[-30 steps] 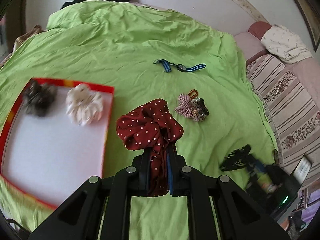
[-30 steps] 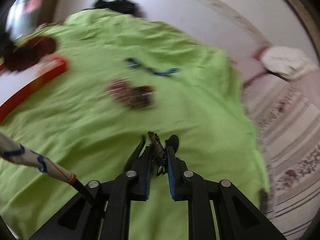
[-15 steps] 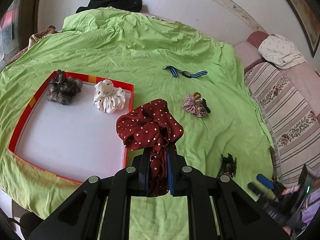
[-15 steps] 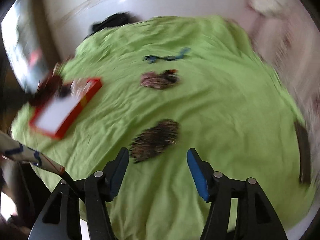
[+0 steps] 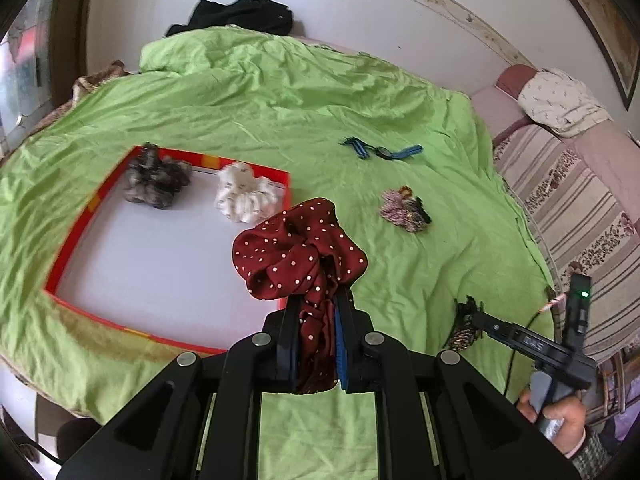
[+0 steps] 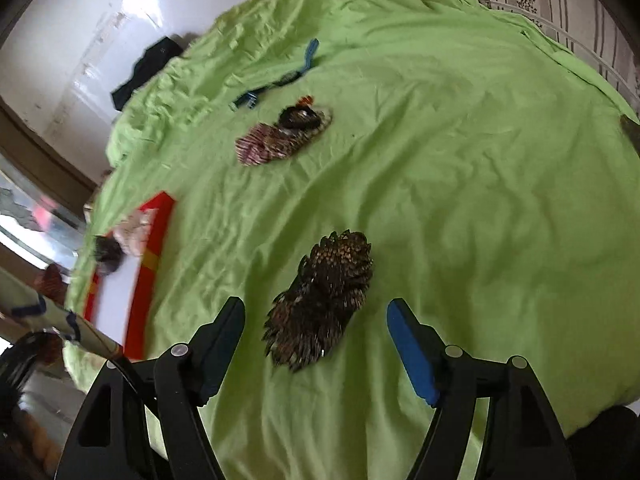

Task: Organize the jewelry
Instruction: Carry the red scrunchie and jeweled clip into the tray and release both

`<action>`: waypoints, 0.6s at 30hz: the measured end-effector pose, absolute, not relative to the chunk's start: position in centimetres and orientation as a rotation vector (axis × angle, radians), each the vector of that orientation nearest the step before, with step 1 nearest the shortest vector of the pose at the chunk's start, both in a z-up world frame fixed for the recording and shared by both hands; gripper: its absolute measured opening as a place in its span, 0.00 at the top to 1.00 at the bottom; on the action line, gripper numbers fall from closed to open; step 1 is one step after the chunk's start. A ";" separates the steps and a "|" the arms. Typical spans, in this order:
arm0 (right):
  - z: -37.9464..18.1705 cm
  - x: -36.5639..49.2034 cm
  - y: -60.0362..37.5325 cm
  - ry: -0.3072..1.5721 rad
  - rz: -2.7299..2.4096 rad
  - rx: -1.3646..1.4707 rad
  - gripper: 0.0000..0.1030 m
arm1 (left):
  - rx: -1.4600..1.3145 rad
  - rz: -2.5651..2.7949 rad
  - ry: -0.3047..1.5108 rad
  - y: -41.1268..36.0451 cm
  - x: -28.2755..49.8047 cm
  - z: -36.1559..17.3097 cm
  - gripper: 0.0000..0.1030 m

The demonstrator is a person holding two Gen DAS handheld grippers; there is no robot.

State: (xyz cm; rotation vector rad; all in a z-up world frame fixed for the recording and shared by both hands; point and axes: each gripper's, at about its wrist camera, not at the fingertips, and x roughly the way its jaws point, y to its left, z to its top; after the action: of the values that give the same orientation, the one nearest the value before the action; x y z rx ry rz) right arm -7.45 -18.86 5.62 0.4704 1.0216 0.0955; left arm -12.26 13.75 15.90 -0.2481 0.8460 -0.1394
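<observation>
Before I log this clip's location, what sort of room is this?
Most likely a bedroom: the work surface is a bed under a rumpled green sheet, set against a white wall, with a striped sofa beside it.

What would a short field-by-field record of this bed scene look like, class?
left tongs: shut on dark red dotted scrunchie
right tongs: open, either side of brown patterned scrunchie lying on green sheet
red-rimmed tray: holds grey scrunchie, white scrunchie
loose on sheet: blue strap, pink striped scrunchie pile
</observation>
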 end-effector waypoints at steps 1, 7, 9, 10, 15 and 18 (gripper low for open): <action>5.3 -7.1 -18.8 1.030 0.086 0.470 0.24 | -0.248 -0.124 0.841 14.5 -12.5 16.0 0.87; 3.8 -6.2 -18.8 1.080 0.099 0.497 0.59 | -0.263 -0.051 0.841 18.2 -12.6 15.6 0.87; 4.8 -6.7 -18.9 1.051 0.113 0.487 0.59 | -0.264 -0.036 0.842 19.3 -12.5 15.4 0.87; 5.4 -6.9 -18.8 1.037 0.116 0.479 0.59 | -0.264 -0.032 0.845 19.9 -12.4 15.3 0.87; 9.6 -6.6 -16.6 0.966 0.185 0.416 0.60 | -0.262 0.000 0.886 23.2 -10.5 14.4 0.87; 11.4 -5.1 -13.3 0.963 0.272 0.380 0.60 | -0.232 0.042 0.919 25.1 -8.6 13.3 0.87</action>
State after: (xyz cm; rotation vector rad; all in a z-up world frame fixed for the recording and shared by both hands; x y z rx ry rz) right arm -5.09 -13.30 11.36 0.3797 0.9631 0.2724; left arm -8.60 25.13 13.33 -0.2319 0.9194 0.0416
